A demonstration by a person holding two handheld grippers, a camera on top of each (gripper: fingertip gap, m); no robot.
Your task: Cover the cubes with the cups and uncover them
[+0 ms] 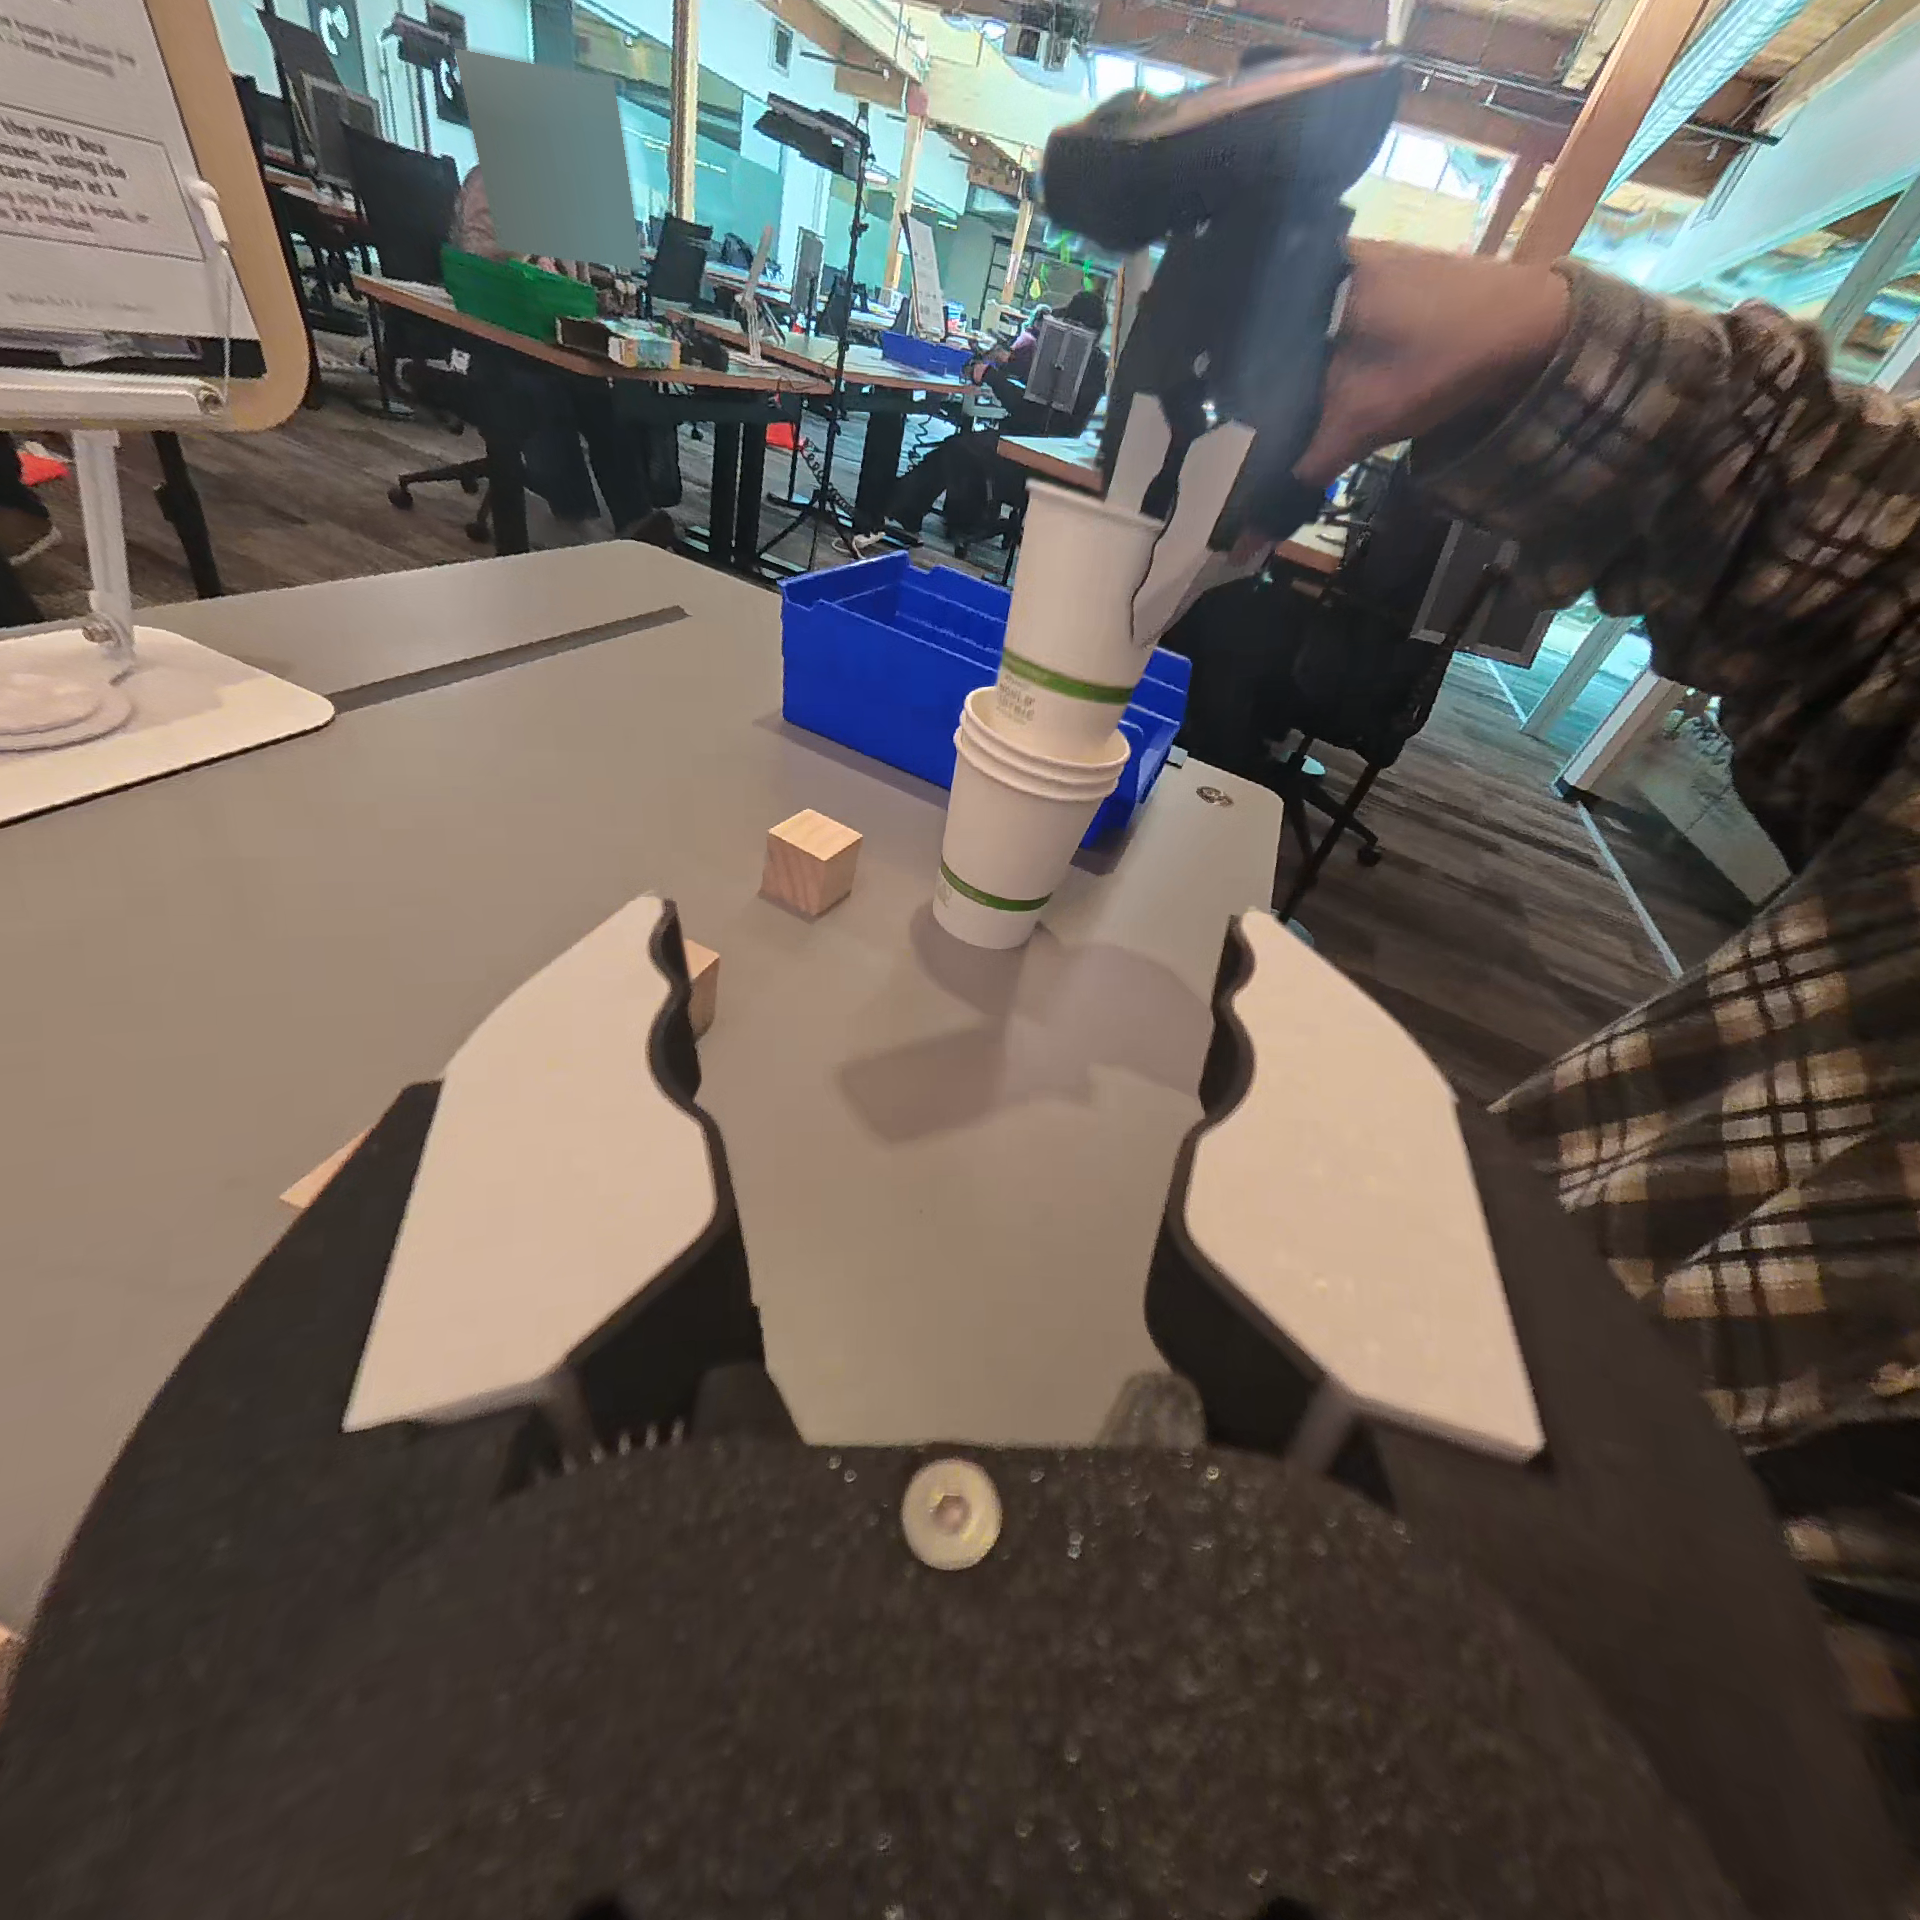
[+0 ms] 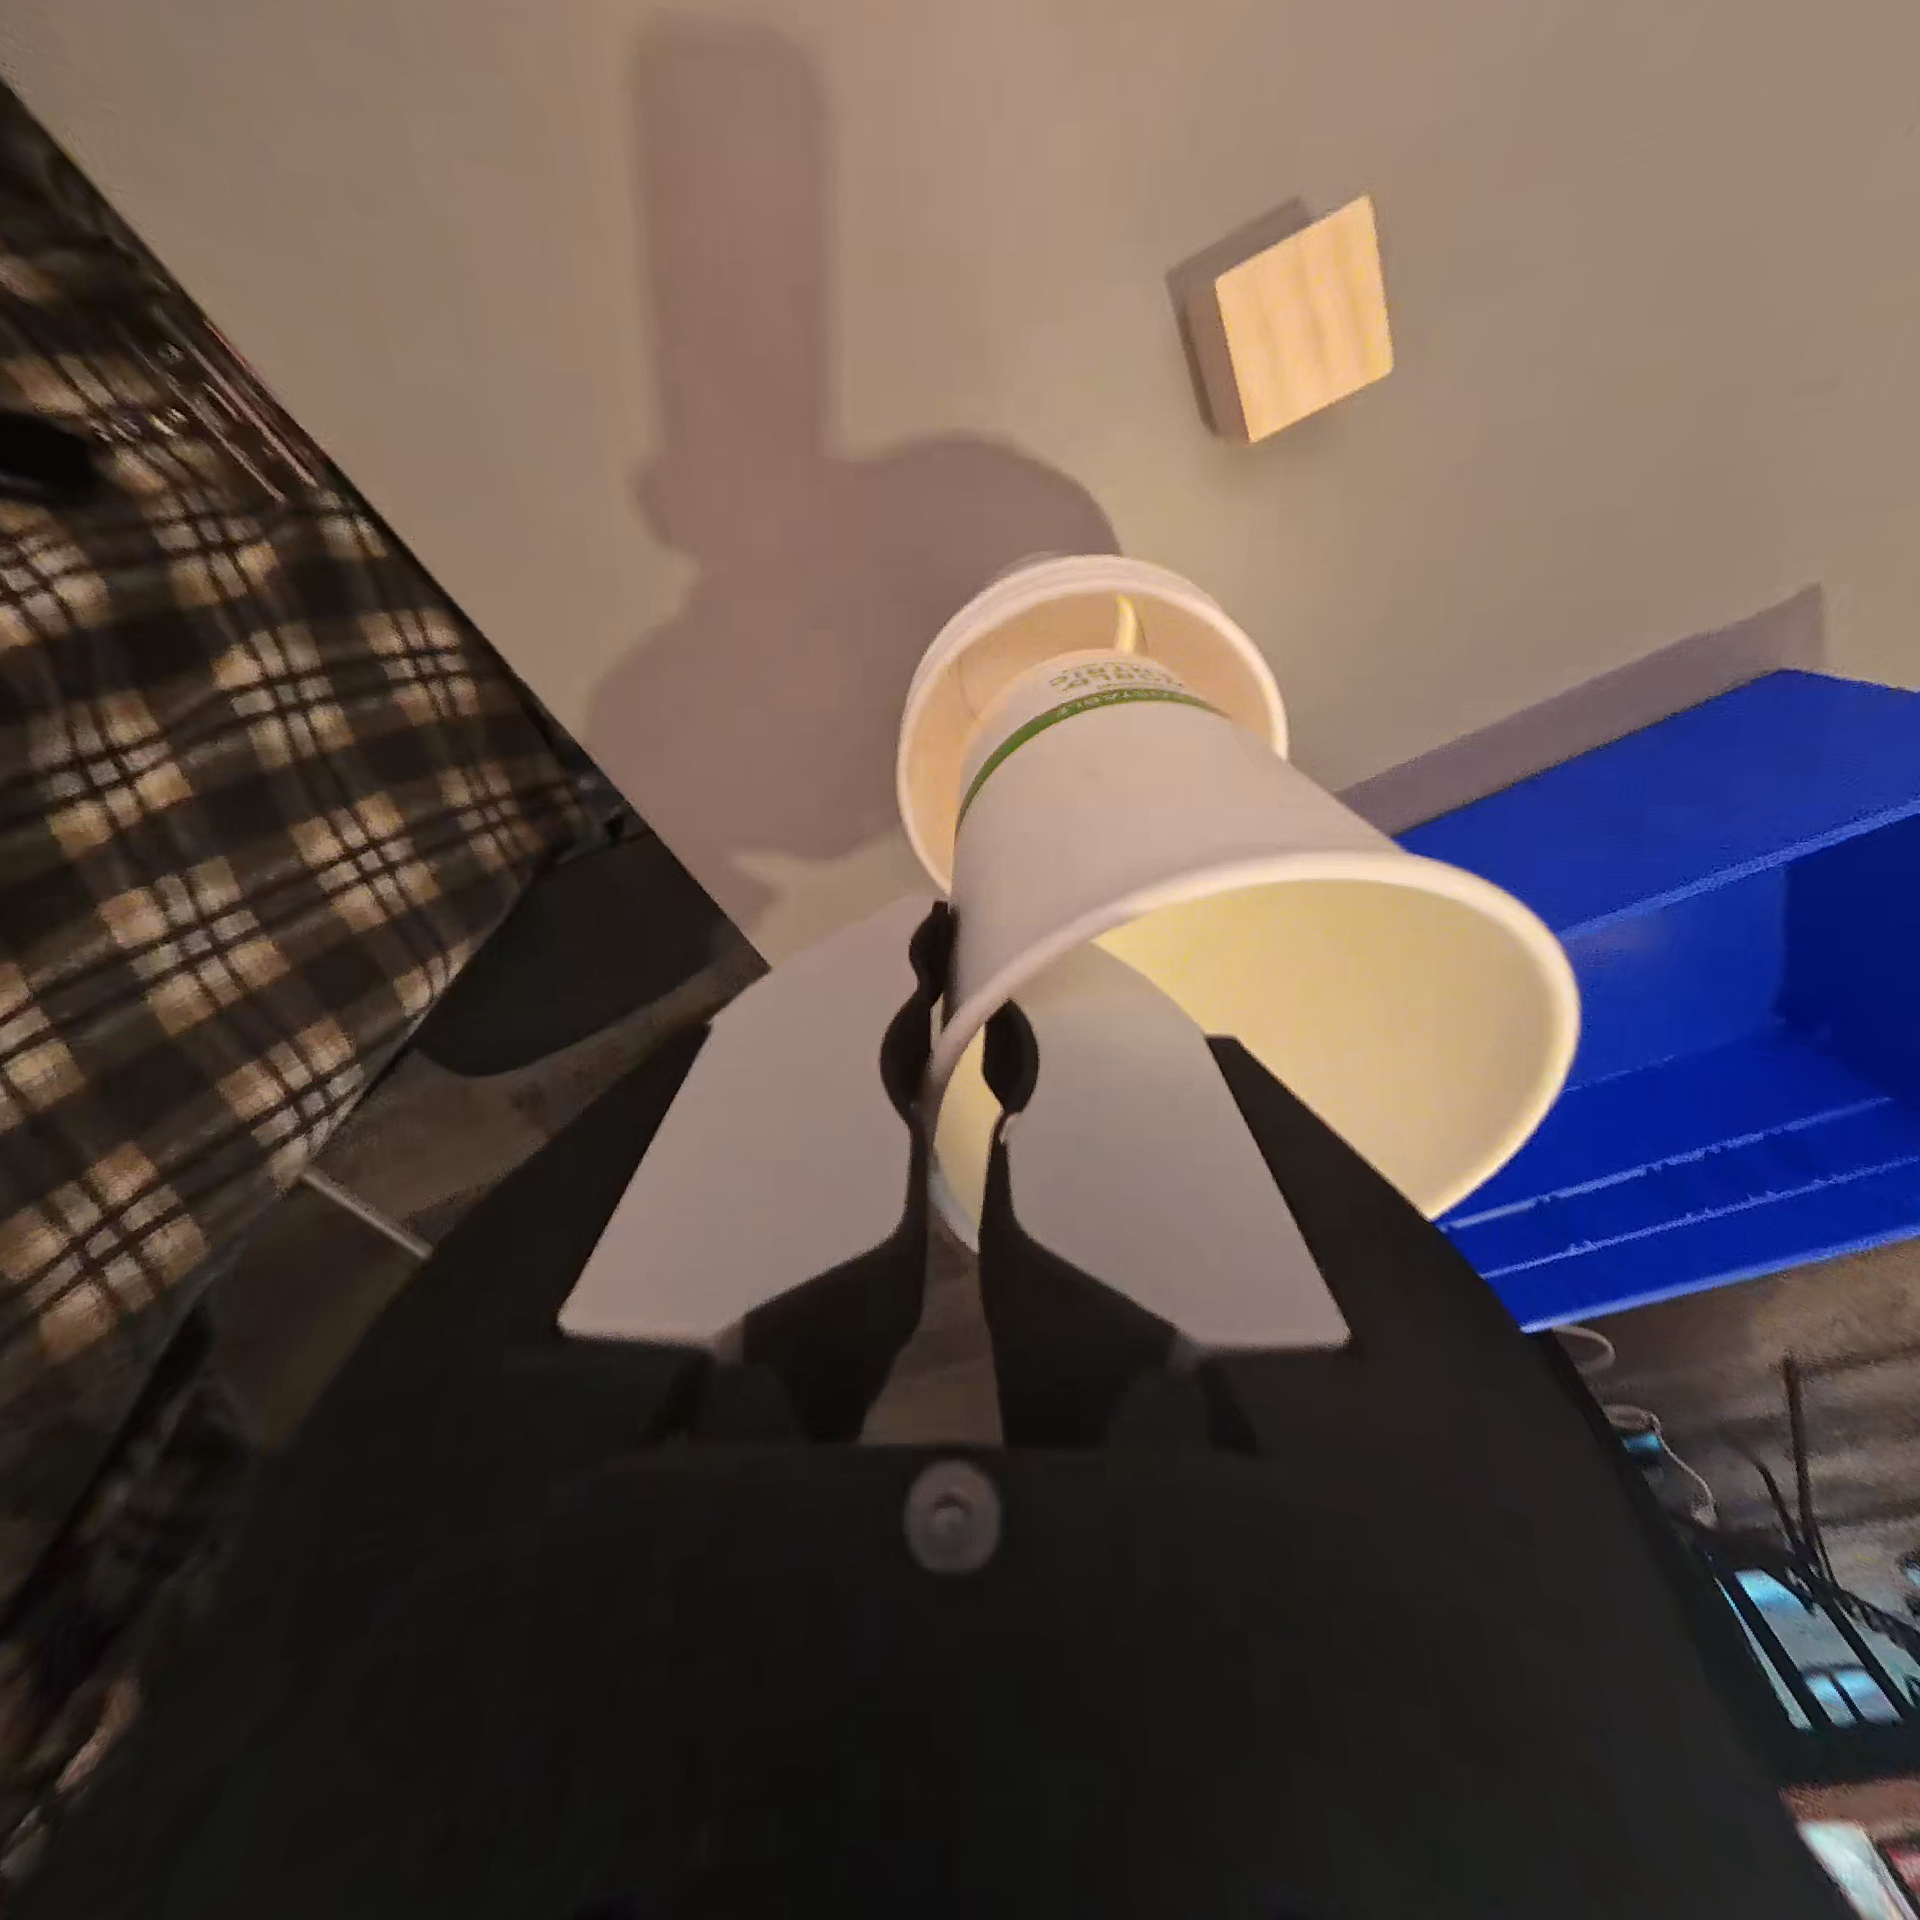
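A stack of white paper cups (image 1: 1006, 831) with green bands stands on the grey table (image 1: 520, 831). My right gripper (image 2: 961, 1023) is shut on the rim of the top cup (image 2: 1195, 894) and holds it partly raised out of the stack (image 2: 935, 675); it also shows from the left wrist view (image 1: 1164, 540), with the cup (image 1: 1075, 623) in it. A wooden cube (image 1: 812, 860) sits left of the stack and shows in the right wrist view (image 2: 1304, 317). A second cube (image 1: 701, 982) is half hidden behind my left finger, a third (image 1: 322, 1179) peeks out lower left. My left gripper (image 1: 945, 997) is open and empty above the table.
A blue plastic bin (image 1: 883, 665) stands right behind the cup stack, seen also in the right wrist view (image 2: 1714, 935). A white stand with a paper holder (image 1: 114, 665) sits at the table's far left. The table's right edge is near the stack. A plaid sleeve (image 1: 1714, 520) reaches in from the right.
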